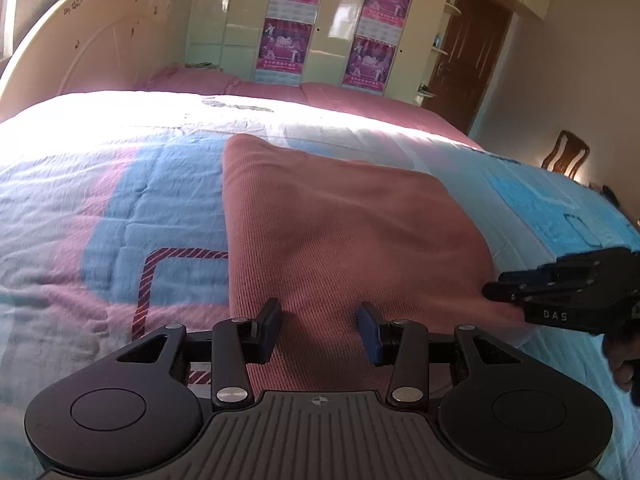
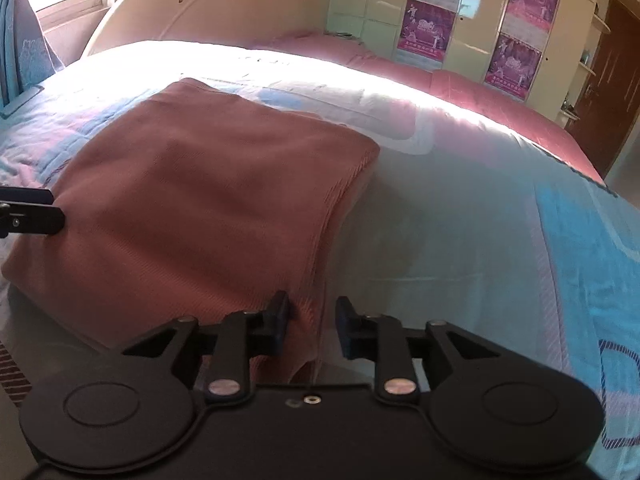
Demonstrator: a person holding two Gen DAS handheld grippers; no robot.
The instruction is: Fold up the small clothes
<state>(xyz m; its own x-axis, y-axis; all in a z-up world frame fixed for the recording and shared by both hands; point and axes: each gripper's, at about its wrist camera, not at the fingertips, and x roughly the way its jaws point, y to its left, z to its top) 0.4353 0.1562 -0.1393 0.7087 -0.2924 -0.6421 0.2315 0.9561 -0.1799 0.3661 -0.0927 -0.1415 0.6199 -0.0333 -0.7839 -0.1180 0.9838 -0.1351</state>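
A folded rust-brown knitted garment [image 1: 344, 224] lies flat on the bed; it also shows in the right wrist view [image 2: 208, 192]. My left gripper [image 1: 319, 320] is open, its fingers over the garment's near edge, nothing between them. My right gripper [image 2: 313, 322] is open with the garment's near right corner lying between its fingers; in the left wrist view it [image 1: 496, 286] sits at the garment's right edge. The left gripper's fingertips [image 2: 48, 208] touch the garment's left edge in the right wrist view.
The bed has a pink, blue and white patterned quilt [image 1: 120, 208] and a pink cover [image 1: 360, 100] at the far side. A cream headboard [image 1: 92, 48], wardrobe with posters [image 1: 332, 24], brown door [image 1: 472, 52] and wooden chair [image 1: 564, 156] stand beyond.
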